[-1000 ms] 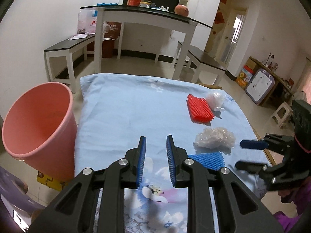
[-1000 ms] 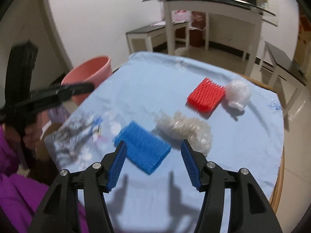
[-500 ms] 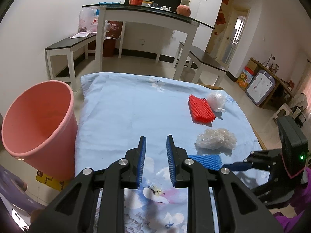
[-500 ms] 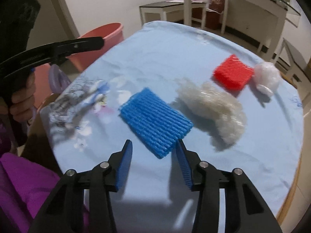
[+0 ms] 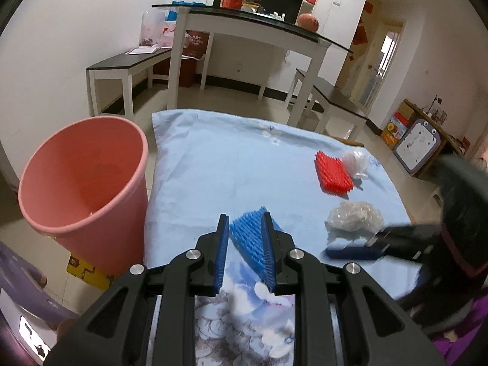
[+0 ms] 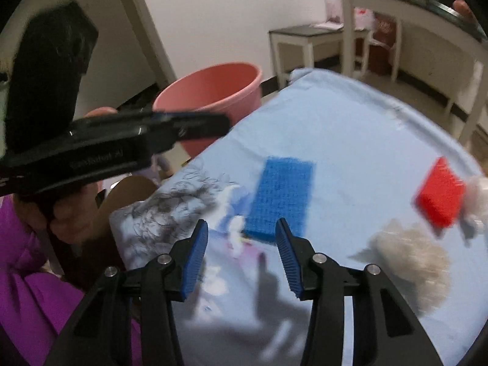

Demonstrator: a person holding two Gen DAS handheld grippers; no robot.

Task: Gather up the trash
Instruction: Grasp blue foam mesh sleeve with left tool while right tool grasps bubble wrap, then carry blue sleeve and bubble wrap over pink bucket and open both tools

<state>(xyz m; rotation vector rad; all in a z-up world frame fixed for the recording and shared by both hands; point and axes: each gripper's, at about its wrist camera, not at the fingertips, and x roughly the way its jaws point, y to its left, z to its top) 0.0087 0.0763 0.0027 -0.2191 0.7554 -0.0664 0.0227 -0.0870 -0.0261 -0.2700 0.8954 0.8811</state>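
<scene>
**Blue foam net lined up for pickup; nothing binned yet**

Nearest, the left gripper [image 5: 244, 244] points down over the flowered end of the light blue cloth [image 5: 238, 164]. Its jaws stand part spread, and the blue foam net [image 5: 248, 238] shows in the gap between them. Whether the pads touch it cannot be told from this view; the right wrist view shows the net [image 6: 282, 196] lying flat on the cloth with the left tool held above and to the side, so it reads as not gripped.

The right gripper [image 6: 241, 262] hangs just short of the same net, jaws spread and empty. The picture is blurred.

Further out, a crumpled clear plastic wrap [image 5: 353, 218] lies on the cloth. Beyond it the red foam net [image 5: 334, 177] rests touching a small white plastic wad [image 5: 355, 161]. The pink bin [image 5: 82, 183] stands on the floor against the cloth's left edge; no trash can be seen inside it.

Judgement: the step in hand is the first pickup, the blue net. Next, one tool must come down over the net's short edge, close until the foam compresses, lift clear and carry it left over the bin's rim before releasing. Two tools converge on one item; a clash is possible.
</scene>
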